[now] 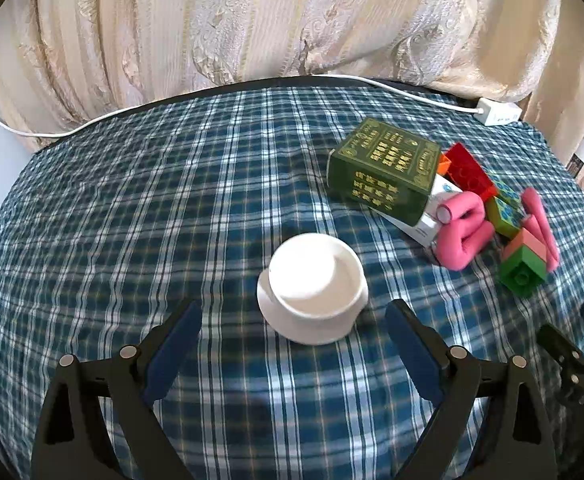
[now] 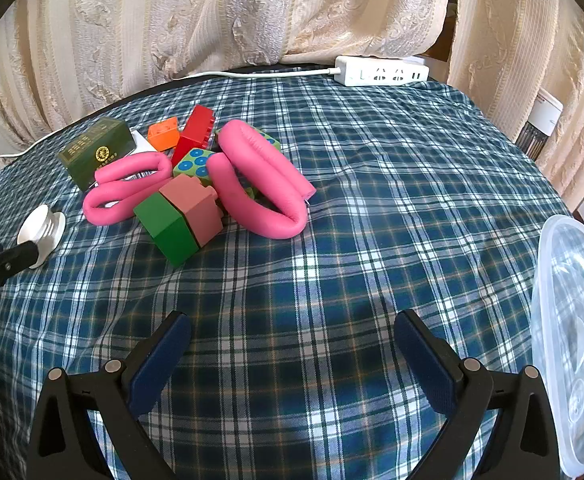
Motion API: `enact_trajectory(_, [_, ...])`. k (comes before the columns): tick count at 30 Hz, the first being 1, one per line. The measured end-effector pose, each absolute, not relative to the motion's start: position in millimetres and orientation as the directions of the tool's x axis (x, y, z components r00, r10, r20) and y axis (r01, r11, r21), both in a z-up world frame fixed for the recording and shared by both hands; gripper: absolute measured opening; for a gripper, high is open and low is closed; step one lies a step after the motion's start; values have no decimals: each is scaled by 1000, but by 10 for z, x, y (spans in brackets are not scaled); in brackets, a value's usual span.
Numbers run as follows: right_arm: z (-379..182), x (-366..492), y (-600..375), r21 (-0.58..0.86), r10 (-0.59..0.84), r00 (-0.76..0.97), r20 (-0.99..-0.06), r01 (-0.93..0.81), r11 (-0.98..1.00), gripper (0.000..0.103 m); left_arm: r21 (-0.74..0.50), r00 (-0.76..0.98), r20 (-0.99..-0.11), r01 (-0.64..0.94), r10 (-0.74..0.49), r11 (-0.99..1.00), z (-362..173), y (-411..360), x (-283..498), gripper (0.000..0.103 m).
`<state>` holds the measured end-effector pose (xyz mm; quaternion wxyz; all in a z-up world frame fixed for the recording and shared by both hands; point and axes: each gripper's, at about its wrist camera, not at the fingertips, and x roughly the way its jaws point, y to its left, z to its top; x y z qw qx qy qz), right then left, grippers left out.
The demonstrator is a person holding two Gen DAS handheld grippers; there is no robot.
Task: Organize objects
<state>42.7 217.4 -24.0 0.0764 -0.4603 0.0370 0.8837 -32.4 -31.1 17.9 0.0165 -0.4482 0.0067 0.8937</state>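
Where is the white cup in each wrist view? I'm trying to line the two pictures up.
Left wrist view: the white cup sits at centre, upside down on the plaid cloth, just ahead of the open left hand-held gripper.
Right wrist view: the white cup is at the far left edge, seen from the side.
Shared landmark: the green box beside the pink foam rollers.

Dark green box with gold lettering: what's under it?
The dark green box with gold lettering lies tilted on a white carton, whose end sticks out at the lower right. The rest of the carton is covered, as is anything else under the box.
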Motion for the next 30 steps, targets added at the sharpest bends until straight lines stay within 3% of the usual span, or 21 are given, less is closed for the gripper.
enact_trajectory(6, [-237, 431, 2177, -3, 98, -566, -818, -166, -986, 103, -9, -578, -815, -50, 36, -999, 96, -296, -472, 70])
enact_trajectory(14, [-232, 437, 2186, 15, 78, -576, -814, -155, -988, 103, -49, -589, -804, -77, 85, -996, 89, -297, -499, 61])
enact_trajectory(16, [-220, 429, 2173, 26, 63, -581, -811, -143, -989, 103, -59, -596, -797, -84, 97, -995, 104, -307, -486, 53])
enact_trajectory(30, [-22, 242, 1984, 183, -110, -614, -781, -56, -982, 100, -35, -650, -756, -83, 81, -996, 258, -281, -288, 53])
